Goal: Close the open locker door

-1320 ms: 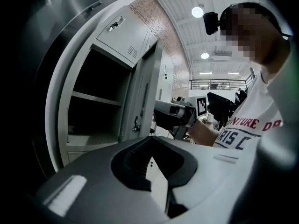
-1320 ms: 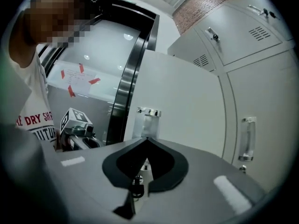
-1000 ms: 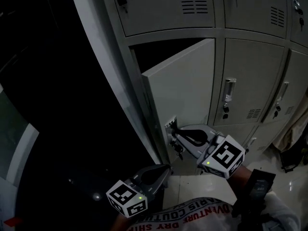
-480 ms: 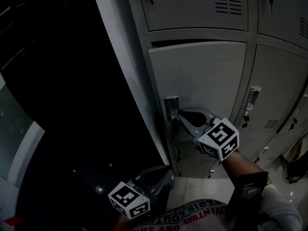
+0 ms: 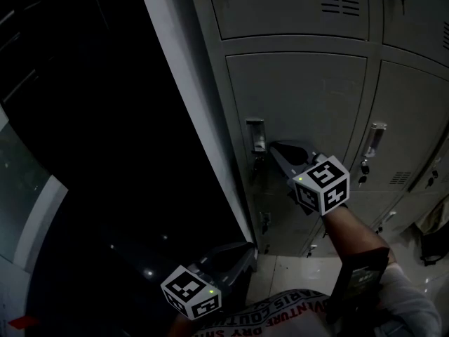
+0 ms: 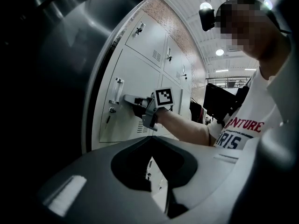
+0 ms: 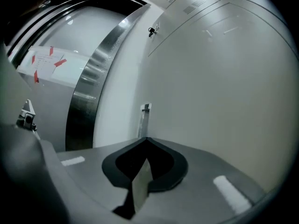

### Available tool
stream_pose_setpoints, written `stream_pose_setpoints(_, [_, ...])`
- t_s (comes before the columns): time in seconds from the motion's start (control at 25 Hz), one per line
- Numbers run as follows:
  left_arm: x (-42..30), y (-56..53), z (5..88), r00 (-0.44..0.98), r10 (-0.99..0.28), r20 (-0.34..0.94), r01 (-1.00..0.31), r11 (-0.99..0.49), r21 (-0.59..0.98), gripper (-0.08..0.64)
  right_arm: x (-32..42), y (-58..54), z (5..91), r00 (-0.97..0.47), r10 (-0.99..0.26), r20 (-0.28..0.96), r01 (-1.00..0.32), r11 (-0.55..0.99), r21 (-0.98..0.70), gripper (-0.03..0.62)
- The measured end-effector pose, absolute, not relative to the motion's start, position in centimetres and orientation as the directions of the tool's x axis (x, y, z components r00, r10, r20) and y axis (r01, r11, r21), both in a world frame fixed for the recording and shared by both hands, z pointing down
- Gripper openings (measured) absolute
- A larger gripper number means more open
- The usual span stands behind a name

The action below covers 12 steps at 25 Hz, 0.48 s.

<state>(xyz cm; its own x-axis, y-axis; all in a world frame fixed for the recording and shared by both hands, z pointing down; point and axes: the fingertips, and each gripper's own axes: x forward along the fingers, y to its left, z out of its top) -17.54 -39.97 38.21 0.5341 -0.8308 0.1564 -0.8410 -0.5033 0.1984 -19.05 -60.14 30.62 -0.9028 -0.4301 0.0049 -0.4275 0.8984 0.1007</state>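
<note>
The grey locker door (image 5: pixel 309 111) lies flush with its frame, level with the doors around it. Its metal handle plate (image 5: pixel 256 135) sits at the door's left edge, with a keyed lock just below. My right gripper (image 5: pixel 273 147) is shut with nothing in it, and its tips rest against the door right beside the handle (image 7: pixel 144 120). In the right gripper view the door face (image 7: pixel 219 87) fills the frame. My left gripper (image 5: pixel 244 250) hangs low near the floor, shut and empty, away from the lockers. It looks up at the right gripper (image 6: pixel 128 99) on the door (image 6: pixel 135 78).
More closed lockers (image 5: pixel 414 139) stand to the right, above and below. A dark glossy panel (image 5: pixel 105 153) runs along the left of the locker bank. A dark bag (image 5: pixel 431 230) lies on the shiny floor at the right. A sheet taped with red strips (image 7: pixel 46 62) hangs at the left.
The door swung from ajar to flush with its frame as my right gripper pushed it in at the handle edge. The left gripper stayed low.
</note>
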Motion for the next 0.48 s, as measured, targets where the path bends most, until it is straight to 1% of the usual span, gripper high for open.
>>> stream_pose_setpoints(0.16, [-17.4, -38.9, 38.3, 0.538, -0.828, 0.157, -0.838, -0.506, 0.205, 0.005, -17.9, -59.1, 30.9, -0.899, -0.439, 0.006, -0.438, 0.897, 0.059, -0.008])
stream_pose_setpoints(0.28, [-16.7, -38.0, 38.5, 0.552, -0.818, 0.158, -0.828, -0.518, 0.213, 0.005, -16.8, -56.9, 31.7, -0.908, -0.418, 0.018, -0.417, 0.908, 0.028, -0.008])
stream_pose_setpoints(0.48, [-13.9, -35.1, 39.0, 0.610, -0.778, 0.153, -0.788, -0.573, 0.227, 0.005, -12.5, -51.4, 33.6, -0.920, -0.389, 0.055, -0.391, 0.920, -0.026, -0.008])
